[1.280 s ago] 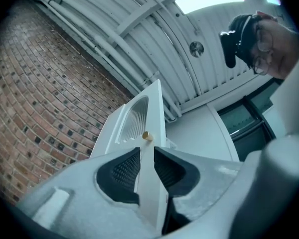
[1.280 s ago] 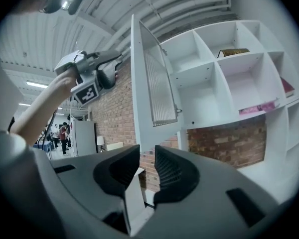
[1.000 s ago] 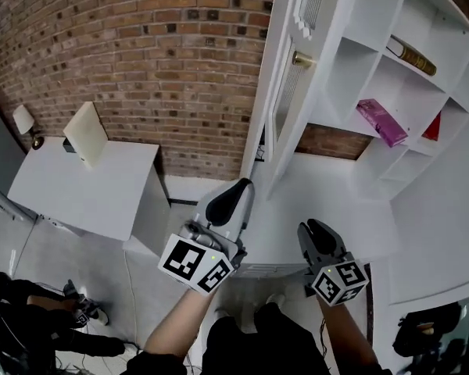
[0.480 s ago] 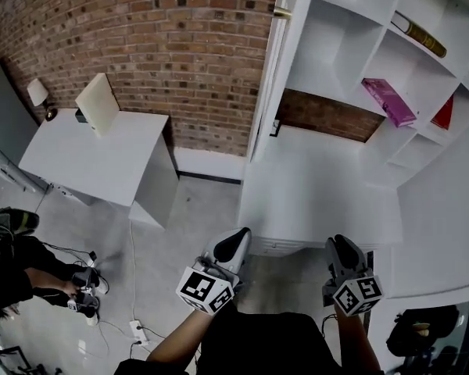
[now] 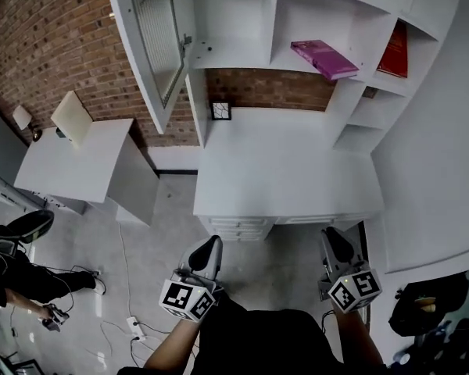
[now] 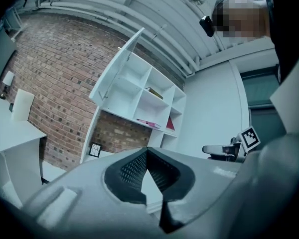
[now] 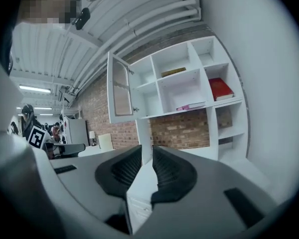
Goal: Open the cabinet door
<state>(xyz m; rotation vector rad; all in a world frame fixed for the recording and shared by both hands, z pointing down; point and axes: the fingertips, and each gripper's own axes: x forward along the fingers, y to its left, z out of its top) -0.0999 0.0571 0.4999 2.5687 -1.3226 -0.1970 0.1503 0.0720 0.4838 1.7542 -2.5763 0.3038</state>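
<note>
Hanging swung out from the shelf unit (image 5: pixel 297 22), the cabinet door (image 5: pixel 152 41) is already open, hinged edge by the shelves, free edge out toward the brick wall (image 5: pixel 55 30). It lies ahead and up-left of both grippers, well apart, w/ the white desk (image 5: pixel 281 170) between. L gripper (image 5: pixel 206 250) is nearer (jaws fully together, nothing in them). R gripper (image 5: pixel 333 242) shows a narrow gap, closing, also empty. Door's long axis runs upright; the task looks done.
</note>
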